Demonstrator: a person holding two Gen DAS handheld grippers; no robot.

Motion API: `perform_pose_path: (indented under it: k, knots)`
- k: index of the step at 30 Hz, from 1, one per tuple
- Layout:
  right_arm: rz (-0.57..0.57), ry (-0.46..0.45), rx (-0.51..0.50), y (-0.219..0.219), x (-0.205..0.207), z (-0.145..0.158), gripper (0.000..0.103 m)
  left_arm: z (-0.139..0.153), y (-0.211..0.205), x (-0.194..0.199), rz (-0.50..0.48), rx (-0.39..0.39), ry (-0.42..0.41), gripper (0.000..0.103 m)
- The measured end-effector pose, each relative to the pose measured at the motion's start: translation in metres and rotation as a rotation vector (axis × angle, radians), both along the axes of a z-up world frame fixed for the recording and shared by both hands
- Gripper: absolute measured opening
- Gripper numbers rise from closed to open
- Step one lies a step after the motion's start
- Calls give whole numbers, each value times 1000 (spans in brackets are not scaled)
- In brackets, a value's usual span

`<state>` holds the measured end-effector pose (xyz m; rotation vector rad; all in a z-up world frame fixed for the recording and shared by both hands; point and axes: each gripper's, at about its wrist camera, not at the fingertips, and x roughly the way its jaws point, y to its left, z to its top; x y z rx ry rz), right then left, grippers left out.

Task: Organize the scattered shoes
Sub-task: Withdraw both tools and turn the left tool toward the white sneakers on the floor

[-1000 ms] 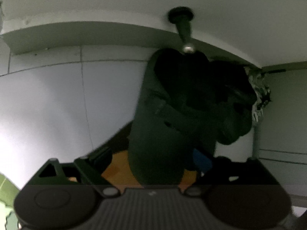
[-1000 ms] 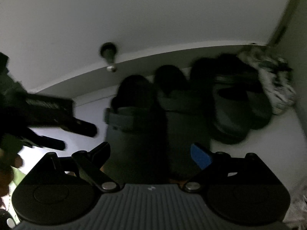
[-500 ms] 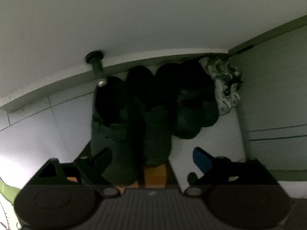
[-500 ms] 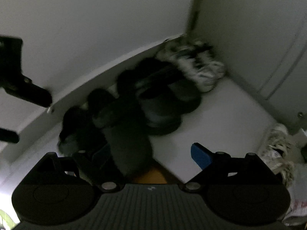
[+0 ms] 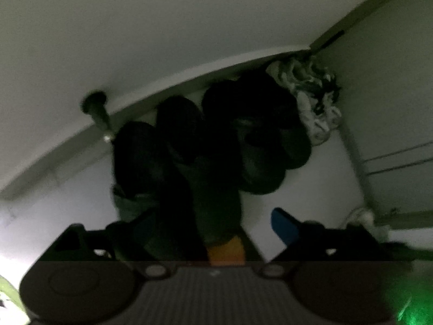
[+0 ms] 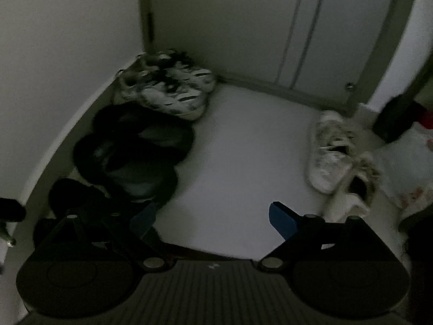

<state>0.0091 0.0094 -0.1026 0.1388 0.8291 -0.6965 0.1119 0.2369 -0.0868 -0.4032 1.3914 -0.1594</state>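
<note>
along the wall [image 6: 54,54] a row of shoes is lined up: two dark clogs [image 5: 151,162] side by side at the near end, a pair of dark slip-ons [image 6: 135,151] next to them, and black-and-white sneakers [image 6: 167,89] tucked into the corner by the door [image 6: 270,27]. well apart from that row, near the door frame on the other side of the floor [image 6: 243,149], a pair of pale sneakers [image 6: 333,154] lies loose and askew.

the right tongs [image 6: 213,216] stand wide open with nothing between them, aimed at bare floor between the row and the pale pair. the left tongs [image 5: 216,224] look open too, with the blue pad [image 5: 284,224] clear on one side, but the other finger is lost in the dark against the clogs, so i cannot tell for sure whether it touches one.

by my reading, the row is mostly set and the pale pair is what remains out of line. the next move likely calls for swinging the right tongs over to them, gripping one by its collar and carrying it to the row.
</note>
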Motion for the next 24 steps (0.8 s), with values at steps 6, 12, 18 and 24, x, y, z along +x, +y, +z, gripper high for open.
perform_pose_path:
  k: [6,12,18,24]
  knots:
    - [18,101,-107,20,-56,8,94,17,-9,-51,15,13,47,94]
    - [54,131,-70,6,-129,28,94,19,-39,-118,-28,-67,104,92]
    - [99,109,-81,-28,-153,55,94,39,-66,-149,0,-172,51,91]
    - [136,29,-142,-57,-177,68,94,69,-86,-168,-30,-190,-10,97]
